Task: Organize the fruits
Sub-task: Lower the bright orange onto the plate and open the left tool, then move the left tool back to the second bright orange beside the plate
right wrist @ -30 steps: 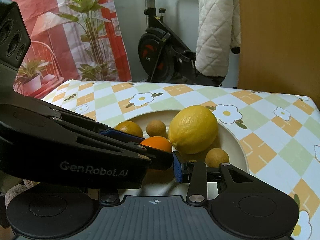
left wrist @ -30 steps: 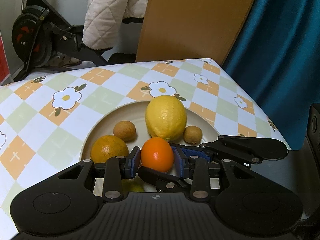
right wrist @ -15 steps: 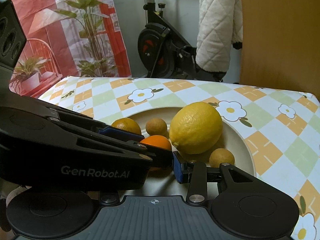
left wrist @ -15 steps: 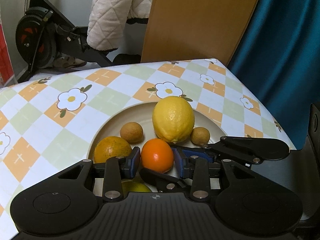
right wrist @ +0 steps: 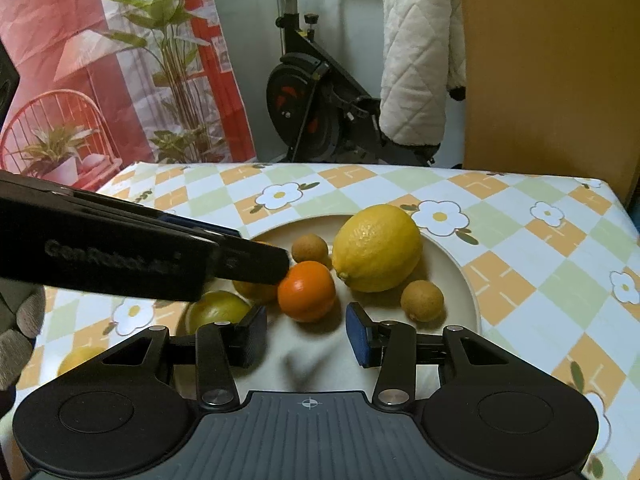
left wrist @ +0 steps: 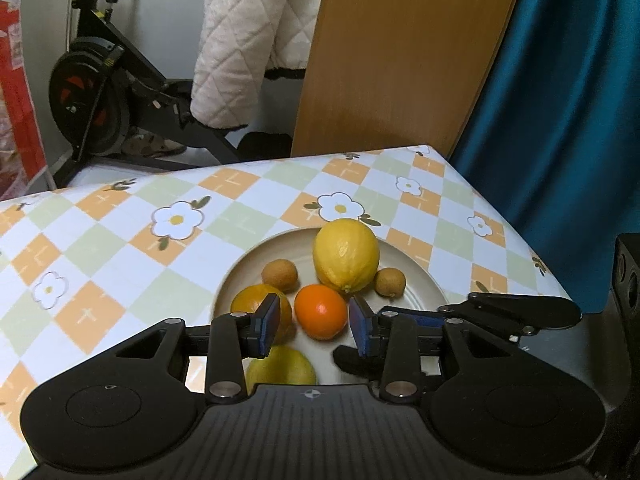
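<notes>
A cream plate (left wrist: 424, 280) on the flowered tablecloth holds a big lemon (left wrist: 346, 256), two small brown longans (left wrist: 280, 276), a yellow-orange citrus (left wrist: 244, 304) and a bright orange (left wrist: 320, 312). A greenish-yellow fruit (left wrist: 280, 368) lies at the plate's near rim. My left gripper (left wrist: 315, 330) is open. The orange sits on the plate between its blue pads, with a gap on each side. In the right wrist view a left finger (right wrist: 248, 258) hangs just above the orange (right wrist: 306, 290). My right gripper (right wrist: 306, 336) is opening over bare plate, with nothing between its jaws.
The table's right edge (left wrist: 520, 240) drops off beside a teal curtain (left wrist: 560, 120). Behind the table stand a wooden board (left wrist: 400, 60), an exercise bike (left wrist: 92, 96) and a quilted white jacket (left wrist: 248, 40). A knitted sleeve (right wrist: 20, 320) shows at the left.
My left gripper has lifted and drawn back, and its pads have come off the orange. My right gripper has pulled back a little, with its jaws wider and both fingers now showing.
</notes>
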